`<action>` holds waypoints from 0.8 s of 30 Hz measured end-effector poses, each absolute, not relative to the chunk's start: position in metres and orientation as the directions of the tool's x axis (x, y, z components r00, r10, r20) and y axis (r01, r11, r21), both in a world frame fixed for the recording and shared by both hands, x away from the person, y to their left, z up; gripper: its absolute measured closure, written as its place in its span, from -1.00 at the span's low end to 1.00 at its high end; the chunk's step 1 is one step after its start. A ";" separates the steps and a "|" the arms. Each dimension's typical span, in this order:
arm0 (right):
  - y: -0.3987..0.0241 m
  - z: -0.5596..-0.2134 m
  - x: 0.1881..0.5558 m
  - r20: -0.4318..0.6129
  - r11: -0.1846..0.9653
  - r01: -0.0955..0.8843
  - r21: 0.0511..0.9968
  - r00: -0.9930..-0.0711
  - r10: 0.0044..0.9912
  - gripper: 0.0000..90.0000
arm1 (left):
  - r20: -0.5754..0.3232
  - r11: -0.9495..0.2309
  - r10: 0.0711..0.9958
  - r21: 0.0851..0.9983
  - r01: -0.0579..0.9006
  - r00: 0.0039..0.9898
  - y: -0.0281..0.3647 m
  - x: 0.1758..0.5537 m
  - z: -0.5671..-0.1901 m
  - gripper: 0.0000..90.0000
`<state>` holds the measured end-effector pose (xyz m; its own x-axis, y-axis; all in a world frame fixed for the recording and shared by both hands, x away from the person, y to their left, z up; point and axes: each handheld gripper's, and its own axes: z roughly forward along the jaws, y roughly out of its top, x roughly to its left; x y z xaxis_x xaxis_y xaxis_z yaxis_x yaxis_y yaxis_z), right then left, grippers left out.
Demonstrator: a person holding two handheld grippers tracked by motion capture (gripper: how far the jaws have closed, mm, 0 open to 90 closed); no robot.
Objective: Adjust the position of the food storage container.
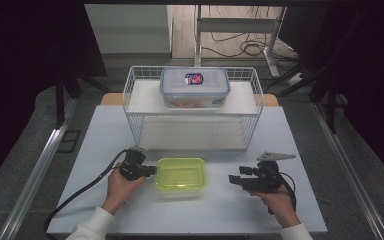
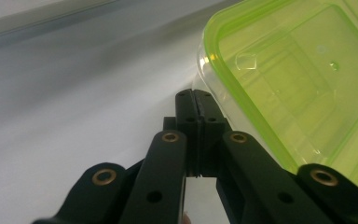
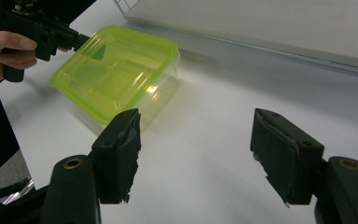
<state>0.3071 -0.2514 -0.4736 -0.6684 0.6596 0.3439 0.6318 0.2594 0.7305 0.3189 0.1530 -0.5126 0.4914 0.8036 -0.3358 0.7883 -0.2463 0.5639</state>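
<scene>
Table: pale grey rectangular tabletop [image 1: 300, 200], matte and evenly lit, with a strip of light wooden board [image 1: 111, 98] showing at its far edge.
Floor: dark grey floor [image 1: 25, 130] around the table, with long silver metal rails [image 1: 36, 170] running along both sides.
Far end: pale wall panel [image 1: 127, 27] beside light wood-toned flooring [image 1: 182, 30].
Furniture: grey metal frame stand [image 1: 240, 25] behind the table.
Cables: black cables [image 1: 247, 47] looped on the far floor.
Sides: black drapes [image 1: 30, 40] left and right.
Light: soft, from overhead.
</scene>
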 end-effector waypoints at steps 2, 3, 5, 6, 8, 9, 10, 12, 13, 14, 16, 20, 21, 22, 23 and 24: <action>-0.251 -0.474 0.307 0.343 0.259 0.630 0.732 -0.670 0.659 -0.26 | -0.329 -0.259 0.799 0.566 0.783 0.502 0.148 0.319 -0.512 1.00; -0.251 -0.474 0.307 0.342 0.260 0.629 0.732 -0.670 0.658 -0.26 | -0.328 -0.262 0.799 0.566 0.782 0.505 0.145 0.320 -0.512 1.00; -0.251 -0.474 0.307 0.342 0.261 0.629 0.732 -0.671 0.658 -0.26 | -0.334 -0.254 0.798 0.569 0.782 0.502 0.144 0.321 -0.512 1.00; -0.251 -0.474 0.307 0.342 0.261 0.630 0.731 -0.670 0.659 -0.26 | -0.332 -0.255 0.799 0.567 0.783 0.502 0.144 0.321 -0.513 1.00; -0.252 -0.474 0.307 0.342 0.261 0.630 0.732 -0.670 0.659 -0.26 | -0.326 -0.258 0.802 0.567 0.782 0.501 0.145 0.321 -0.513 1.00; -0.252 -0.474 0.307 0.342 0.261 0.630 0.732 -0.670 0.659 -0.26 | -0.321 -0.267 0.801 0.564 0.781 0.506 0.146 0.321 -0.513 1.00; -0.252 -0.474 0.307 0.342 0.261 0.630 0.732 -0.670 0.659 -0.26 | -0.321 -0.267 0.801 0.564 0.781 0.506 0.146 0.321 -0.513 1.00; -0.252 -0.474 0.307 0.342 0.261 0.630 0.731 -0.670 0.659 -0.26 | -0.322 -0.265 0.801 0.566 0.780 0.506 0.145 0.320 -0.513 1.00; -0.252 -0.474 0.307 0.342 0.261 0.629 0.732 -0.671 0.658 -0.26 | -0.316 -0.272 0.801 0.565 0.779 0.509 0.146 0.319 -0.513 1.00; -0.252 -0.474 0.307 0.342 0.261 0.628 0.733 -0.671 0.658 -0.26 | -0.316 -0.272 0.801 0.565 0.779 0.509 0.146 0.319 -0.513 1.00; -0.253 -0.474 0.307 0.342 0.258 0.627 0.735 -0.671 0.658 -0.26 | -0.286 -0.279 0.812 0.575 0.769 0.509 0.149 0.315 -0.508 1.00; -0.253 -0.474 0.308 0.346 0.253 0.631 0.733 -0.667 0.660 -0.26 | -0.273 -0.277 0.804 0.615 0.738 0.529 0.159 0.304 -0.493 1.00; -0.254 -0.474 0.308 0.345 0.255 0.632 0.732 -0.666 0.661 -0.26 | -0.275 -0.267 0.804 0.625 0.734 0.527 0.162 0.302 -0.490 1.00; -0.254 -0.474 0.308 0.345 0.255 0.632 0.732 -0.666 0.661 -0.26 | -0.275 -0.267 0.804 0.625 0.734 0.527 0.162 0.302 -0.490 0.99; -0.253 -0.474 0.307 0.341 0.258 0.632 0.731 -0.666 0.663 -0.26 | -0.275 -0.260 0.804 0.634 0.728 0.527 0.170 0.297 -0.486 0.97; -0.253 -0.474 0.307 0.341 0.258 0.630 0.732 -0.667 0.663 -0.26 | -0.275 -0.260 0.804 0.634 0.728 0.527 0.170 0.297 -0.486 0.92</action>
